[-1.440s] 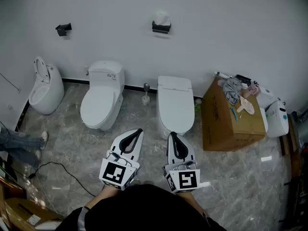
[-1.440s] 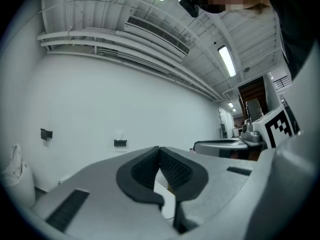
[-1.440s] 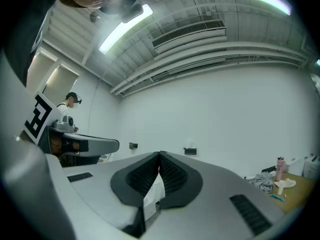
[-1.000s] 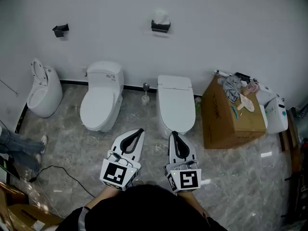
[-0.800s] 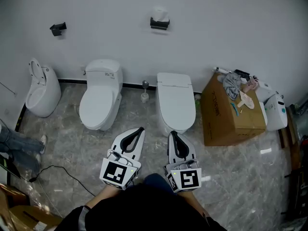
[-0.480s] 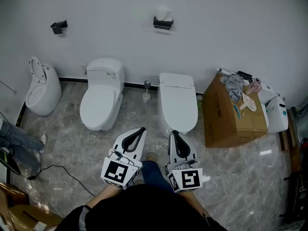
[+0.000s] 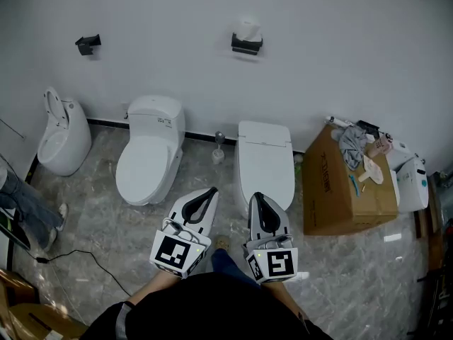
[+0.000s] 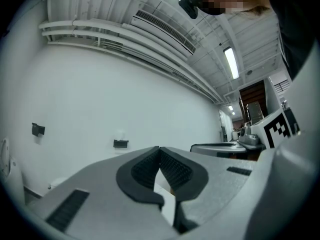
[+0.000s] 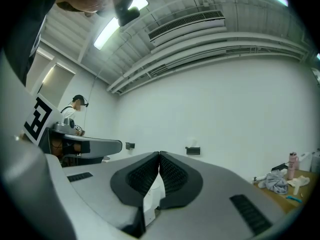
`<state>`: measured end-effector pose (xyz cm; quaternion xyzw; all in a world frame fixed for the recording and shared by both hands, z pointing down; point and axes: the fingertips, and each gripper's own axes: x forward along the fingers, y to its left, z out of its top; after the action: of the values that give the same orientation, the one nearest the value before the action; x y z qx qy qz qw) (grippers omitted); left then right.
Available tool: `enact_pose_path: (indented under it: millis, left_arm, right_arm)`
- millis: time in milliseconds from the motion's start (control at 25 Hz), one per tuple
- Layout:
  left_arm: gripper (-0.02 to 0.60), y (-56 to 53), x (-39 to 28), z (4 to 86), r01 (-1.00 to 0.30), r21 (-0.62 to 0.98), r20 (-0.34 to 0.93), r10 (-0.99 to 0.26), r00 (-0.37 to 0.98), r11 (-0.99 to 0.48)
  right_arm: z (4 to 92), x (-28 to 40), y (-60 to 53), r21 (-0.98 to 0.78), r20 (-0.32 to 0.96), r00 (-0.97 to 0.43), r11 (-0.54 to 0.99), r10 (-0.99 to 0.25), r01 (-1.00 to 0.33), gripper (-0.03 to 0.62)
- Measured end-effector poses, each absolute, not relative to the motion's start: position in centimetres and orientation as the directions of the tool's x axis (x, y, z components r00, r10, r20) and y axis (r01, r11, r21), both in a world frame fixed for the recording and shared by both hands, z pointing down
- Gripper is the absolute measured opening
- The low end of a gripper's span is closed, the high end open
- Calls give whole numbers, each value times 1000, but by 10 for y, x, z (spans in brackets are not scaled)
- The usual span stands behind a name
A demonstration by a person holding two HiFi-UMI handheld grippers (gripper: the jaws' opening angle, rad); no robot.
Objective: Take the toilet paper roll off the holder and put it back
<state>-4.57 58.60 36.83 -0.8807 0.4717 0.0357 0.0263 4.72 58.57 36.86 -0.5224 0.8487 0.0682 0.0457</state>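
Note:
A white toilet paper roll [image 7: 248,28] sits on a black holder [image 7: 246,45] high on the white wall, above the two toilets. In the right gripper view the same holder [image 9: 192,150] shows small and far off beyond the jaws. It shows as a small dark bar [image 8: 120,143] in the left gripper view. My left gripper [image 7: 210,191] and right gripper [image 7: 256,197] are held low in front of my body, far from the wall. Both are shut with nothing between the pads.
A second black wall holder [image 7: 88,44] hangs empty at the left. Along the wall stand a urinal-like bowl [image 7: 62,134], two white toilets [image 7: 146,159] [image 7: 264,163], a toilet brush [image 7: 218,151] and a cluttered cardboard box [image 7: 345,184]. A black cable [image 7: 85,261] lies on the marble floor. Another person's leg [image 7: 25,211] shows at the left.
The view has drifted, so the roll and holder sit a little further right. A blue-clad leg and foot have stepped forward between the grippers. Both grippers stay shut.

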Motion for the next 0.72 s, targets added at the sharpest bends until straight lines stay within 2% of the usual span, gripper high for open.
enact_pose_path:
  millis: [720]
  left_arm:
    - [8, 394, -9, 360, -866, 0, -101, -861, 498, -501]
  right_arm:
    - [364, 86, 384, 60, -131, -513, 509, -849, -858, 23]
